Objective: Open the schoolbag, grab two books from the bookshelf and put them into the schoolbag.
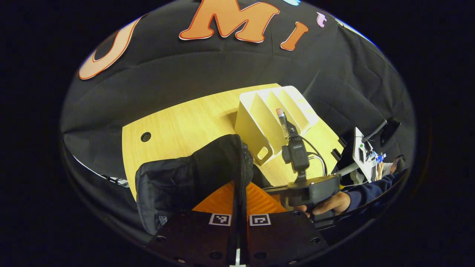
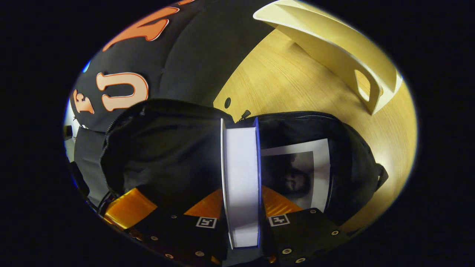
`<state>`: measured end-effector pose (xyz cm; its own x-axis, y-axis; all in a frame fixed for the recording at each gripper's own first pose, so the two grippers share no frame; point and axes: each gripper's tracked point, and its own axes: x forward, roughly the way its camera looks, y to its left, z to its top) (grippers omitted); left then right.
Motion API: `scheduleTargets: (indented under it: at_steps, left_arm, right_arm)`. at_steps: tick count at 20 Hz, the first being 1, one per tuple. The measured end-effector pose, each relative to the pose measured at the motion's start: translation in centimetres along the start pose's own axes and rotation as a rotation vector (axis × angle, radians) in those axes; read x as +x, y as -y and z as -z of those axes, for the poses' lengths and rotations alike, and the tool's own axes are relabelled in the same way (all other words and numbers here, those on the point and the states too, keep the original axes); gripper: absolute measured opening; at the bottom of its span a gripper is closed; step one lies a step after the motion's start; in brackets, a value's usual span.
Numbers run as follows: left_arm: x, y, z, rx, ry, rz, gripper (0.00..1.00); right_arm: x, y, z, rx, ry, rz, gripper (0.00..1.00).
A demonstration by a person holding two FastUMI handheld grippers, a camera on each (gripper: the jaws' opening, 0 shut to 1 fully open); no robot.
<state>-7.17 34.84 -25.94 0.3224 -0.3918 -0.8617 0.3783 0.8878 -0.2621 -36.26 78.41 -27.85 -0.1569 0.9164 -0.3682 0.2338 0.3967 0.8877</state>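
Two books show in the right gripper view: the right claw point(image 2: 241, 218) is clamped on the page edge of one book point(image 2: 240, 178), both fingers pressing its covers, holding it edge-on over the open mouth of the black schoolbag point(image 2: 167, 148); a second book point(image 2: 297, 174), with a grey picture on its cover, already lies inside the bag just beside the held one. The schoolbag rests on the wooden table point(image 2: 282, 81), and the cream bookshelf point(image 2: 334, 44) stands on the table behind it, well apart. In the left gripper view, the left claw point(image 1: 239, 218) is closed on a fold of the schoolbag's zippered edge point(image 1: 241, 167), holding it up. Farther off there, a person's hand point(image 1: 330, 203) in a dark sleeve holds the other gripper near the bookshelf point(image 1: 271, 118), whose slots look bare.
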Motion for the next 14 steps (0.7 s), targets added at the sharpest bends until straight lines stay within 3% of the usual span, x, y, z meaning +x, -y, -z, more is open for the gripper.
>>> scheduleTargets:
  at_steps: [2,4,5,6,7,8,9,10,11,14]
  left_arm:
    - [0.1,-0.4,0.1,-0.004,0.003,0.000,0.04]
    - [0.4,-1.3,0.6,-0.012,0.006,-0.001,0.04]
    - [0.5,-1.5,0.7,-0.022,0.007,-0.002,0.04]
    - [0.7,-1.7,0.8,-0.035,0.010,-0.009,0.04]
    - [1.0,-1.8,1.0,-0.044,0.013,-0.005,0.04]
    - [1.1,-1.5,1.4,-0.047,0.014,0.005,0.04]
    - [1.4,-1.3,1.6,-0.051,0.019,0.017,0.04]
    - [1.7,-1.1,1.7,-0.047,0.020,0.025,0.04]
    - [1.8,-0.9,2.1,-0.038,0.022,0.028,0.04]
    - [2.2,-0.4,2.0,0.001,0.046,0.032,0.07]
  right_arm:
    - [0.0,0.0,-0.2,-0.004,-0.001,-0.002,0.36]
    - [-0.3,1.4,-0.1,-0.010,-0.010,0.062,0.38]
    - [-0.3,2.5,-0.3,-0.022,-0.010,0.105,0.47]
    - [-1.0,3.1,-0.5,-0.037,0.000,0.117,0.34]
    - [-1.4,3.8,-0.9,-0.055,0.026,0.141,0.48]
    - [-2.2,3.9,-1.1,-0.072,0.044,0.153,0.73]
    - [-2.6,4.0,-1.3,-0.081,0.056,0.166,0.69]
    - [-2.9,4.2,-1.3,-0.088,0.066,0.183,0.90]
    - [-3.2,4.5,-1.4,-0.095,0.074,0.207,0.95]
    - [-4.7,5.8,-1.9,-0.120,0.113,0.264,0.96]
